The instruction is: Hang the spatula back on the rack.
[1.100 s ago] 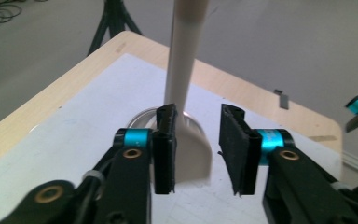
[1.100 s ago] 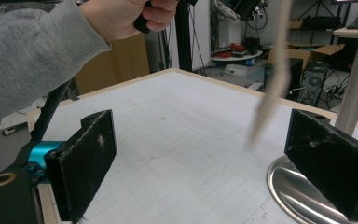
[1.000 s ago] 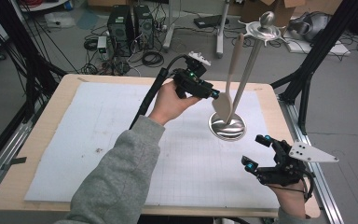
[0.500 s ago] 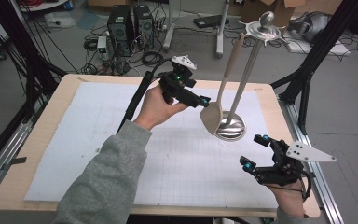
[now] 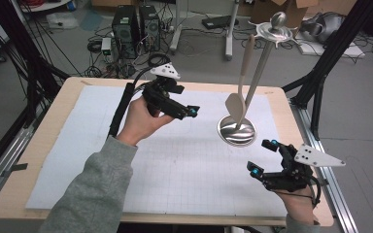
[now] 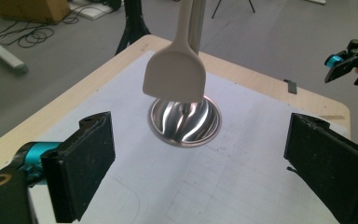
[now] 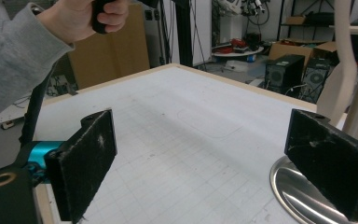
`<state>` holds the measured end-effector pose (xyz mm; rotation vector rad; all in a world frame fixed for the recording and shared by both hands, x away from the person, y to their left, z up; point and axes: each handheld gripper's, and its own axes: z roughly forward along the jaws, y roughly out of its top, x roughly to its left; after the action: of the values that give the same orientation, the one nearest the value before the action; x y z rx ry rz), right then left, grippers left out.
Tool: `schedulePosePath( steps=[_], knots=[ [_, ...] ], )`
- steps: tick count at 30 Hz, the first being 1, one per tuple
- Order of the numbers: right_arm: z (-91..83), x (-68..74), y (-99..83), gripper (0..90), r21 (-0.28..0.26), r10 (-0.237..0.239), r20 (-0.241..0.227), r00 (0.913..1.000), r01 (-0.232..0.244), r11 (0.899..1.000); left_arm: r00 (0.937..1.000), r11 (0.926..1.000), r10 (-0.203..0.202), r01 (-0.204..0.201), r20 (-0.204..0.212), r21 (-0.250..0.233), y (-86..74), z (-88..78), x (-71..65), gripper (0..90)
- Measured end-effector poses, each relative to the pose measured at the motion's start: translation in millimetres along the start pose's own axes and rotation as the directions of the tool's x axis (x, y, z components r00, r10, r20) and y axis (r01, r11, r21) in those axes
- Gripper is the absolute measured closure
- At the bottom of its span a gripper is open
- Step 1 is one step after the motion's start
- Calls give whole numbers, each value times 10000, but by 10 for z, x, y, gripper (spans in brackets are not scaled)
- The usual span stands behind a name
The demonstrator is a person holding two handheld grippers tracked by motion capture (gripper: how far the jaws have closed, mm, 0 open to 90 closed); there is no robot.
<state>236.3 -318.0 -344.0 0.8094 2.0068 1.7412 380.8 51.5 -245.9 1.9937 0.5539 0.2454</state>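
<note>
**Cream spatula left hanging on steel stand**

Hung blade-down, the flat cream plastic spatula [image 5: 240, 80], from the polished steel stand with round dished base [image 5: 236, 131], at two o'clock on the desk [image 5: 43, 145]. Just been opening, left tool [image 5: 187, 111], spread with nothing between, at nine o'clock of the spatula. Spread and empty too, right tool [image 5: 263, 157], at five o'clock.

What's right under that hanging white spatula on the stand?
Under the spatula sits the stand's shiny round metal base on the gridded mat. The blade covers the base's far rim and the foot of the pole.
</note>
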Motion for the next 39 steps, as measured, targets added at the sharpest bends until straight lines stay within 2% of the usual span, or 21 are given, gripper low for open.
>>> schedulePosePath(
  steps=[7,14,19,20,27,29,32,39],
  knots=[
    [92,-1,21,81,-8,-65,-149,9999,64,10000,9984,9996,-105,91,-555,-259,-188,-250,24,90],
    [185,9,18,81,169,-52,-296,9995,57,9998,9939,9975,-466,410,-997,-575,-423,-513,132,90],
    [202,13,20,81,215,-108,-275,9996,114,9997,9891,9942,-753,647,-1266,-858,-553,-658,197,90],
    [200,15,24,81,139,-156,-208,9997,159,9998,9848,9931,-789,641,-1545,-983,-624,-734,208,90],
    [176,12,50,81,-91,-190,-65,9998,190,9998,9804,9923,-675,467,-1848,-1150,-856,-937,170,90],
    [175,7,54,81,-103,-156,-68,9999,156,9998,9767,9897,-829,575,-1980,-1309,-924,-982,165,89],
    [178,-2,58,81,-157,-180,5,9998,180,9997,9759,9855,-960,656,-1960,-1562,-1018,-1042,167,81],
    [189,-3,63,81,-186,-187,85,9998,188,9996,9678,9824,-1133,753,-2246,-1712,-1231,-1202,188,80]
  ],
)
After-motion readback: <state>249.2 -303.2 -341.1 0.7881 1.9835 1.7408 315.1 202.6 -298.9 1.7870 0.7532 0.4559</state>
